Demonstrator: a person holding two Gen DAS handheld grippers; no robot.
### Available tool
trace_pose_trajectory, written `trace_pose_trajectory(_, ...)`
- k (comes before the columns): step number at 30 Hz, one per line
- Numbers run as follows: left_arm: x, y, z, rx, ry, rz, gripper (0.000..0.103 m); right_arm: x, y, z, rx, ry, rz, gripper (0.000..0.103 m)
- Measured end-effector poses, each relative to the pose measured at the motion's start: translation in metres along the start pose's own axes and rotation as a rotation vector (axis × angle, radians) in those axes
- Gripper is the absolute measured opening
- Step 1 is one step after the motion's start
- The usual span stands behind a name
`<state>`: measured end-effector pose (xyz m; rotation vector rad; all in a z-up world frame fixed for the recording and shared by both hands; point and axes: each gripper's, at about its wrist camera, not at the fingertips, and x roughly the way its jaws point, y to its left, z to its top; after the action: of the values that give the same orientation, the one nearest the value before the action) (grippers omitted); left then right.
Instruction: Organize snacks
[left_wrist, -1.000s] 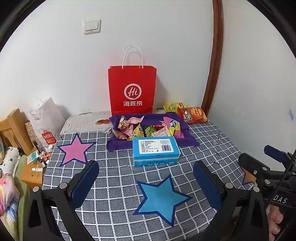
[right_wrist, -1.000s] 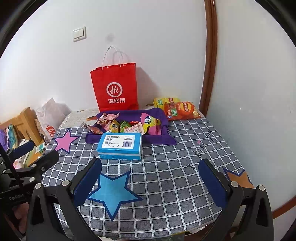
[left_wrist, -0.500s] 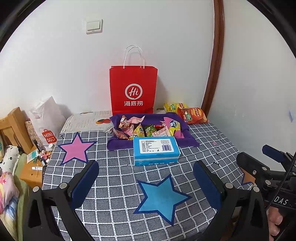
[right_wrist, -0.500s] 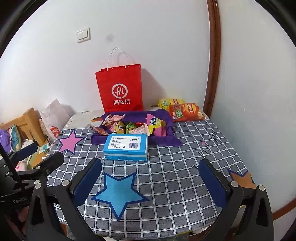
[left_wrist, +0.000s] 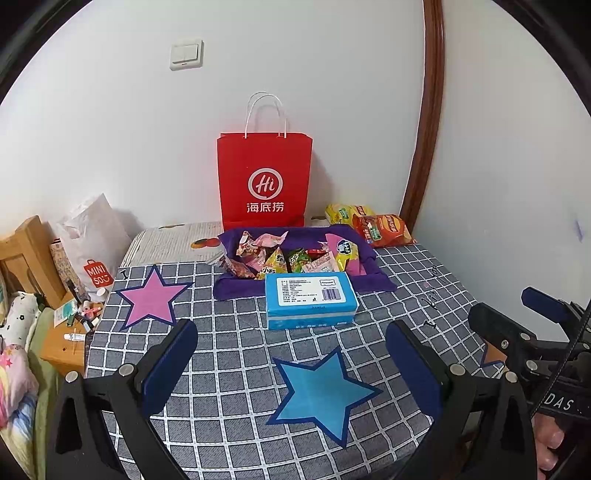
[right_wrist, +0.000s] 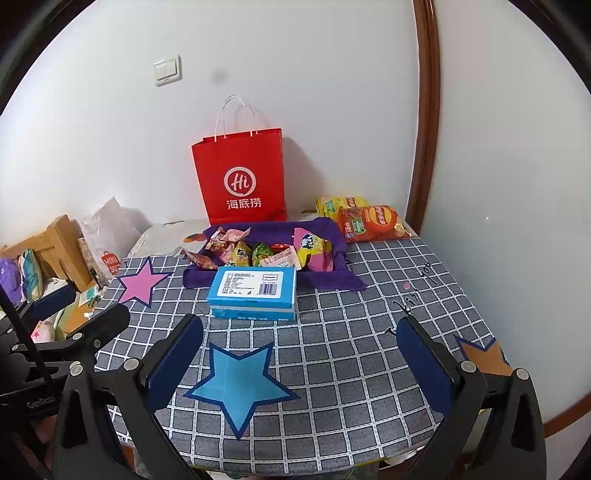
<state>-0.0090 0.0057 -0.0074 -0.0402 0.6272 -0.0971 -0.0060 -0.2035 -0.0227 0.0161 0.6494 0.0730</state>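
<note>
Both grippers have drifted a little, so the table scene sits slightly differently in each view, while everything on the table lies as it did a second ago. The left gripper (left_wrist: 291, 363) hangs above the near part of the table with its blue-padded jaws spread wide and nothing between them; the right gripper (right_wrist: 299, 363) is likewise wide open and empty, and shows at the right edge of the left view.

Open checked cloth lies between the grippers and the tissue box (left_wrist: 311, 300). The table (right_wrist: 369, 369) butts against the white wall at the back and right. Its grey-and-white grid tablecloth is flat fabric carrying a blue star (left_wrist: 321, 391), a pink star (left_wrist: 151, 297) and an orange star (right_wrist: 480, 354) at the right edge.

Behind the rectangular, plastic-wrapped tissue box sits a soft purple fabric tray (left_wrist: 373, 275) with low walls, holding a heap of crinkled snack packets (left_wrist: 291, 254). Two chip bags (right_wrist: 369, 221) lie outside it at the back right corner. A red paper bag (left_wrist: 264, 181) with white cord handles stands upright against the wall, just behind the tray.
</note>
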Motion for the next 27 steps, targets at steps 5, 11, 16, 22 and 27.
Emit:
trace_pose_trajectory(5,-0.0006,0.0000,0.0001,-0.002,0.001,-0.001,0.103,-0.0010,0.0011,-0.0006,-0.002,0.000,0.001,0.103)
trace_pose_trajectory(11,-0.0017,0.0002,0.0003,-0.006,-0.001,0.002,0.103,-0.0010,0.0003,-0.0011,0.001,0.003,0.002,0.103)
trace_pose_trajectory(16,-0.0029,0.0028,0.0004,-0.010,-0.002,0.002,0.103,-0.0011,-0.0010,-0.0021,0.005,0.001,0.001,0.103)
trace_pose_trajectory(22,-0.0027,0.0032,0.0003,-0.010,0.000,0.003,0.103,-0.0008,-0.0012,-0.0031,0.002,0.001,0.000,0.103)
trace_pose_trajectory(27,-0.0028,0.0033,0.0003,-0.010,-0.001,0.002,0.103,-0.0010,0.0008,-0.0038,-0.003,0.001,-0.001,0.103)
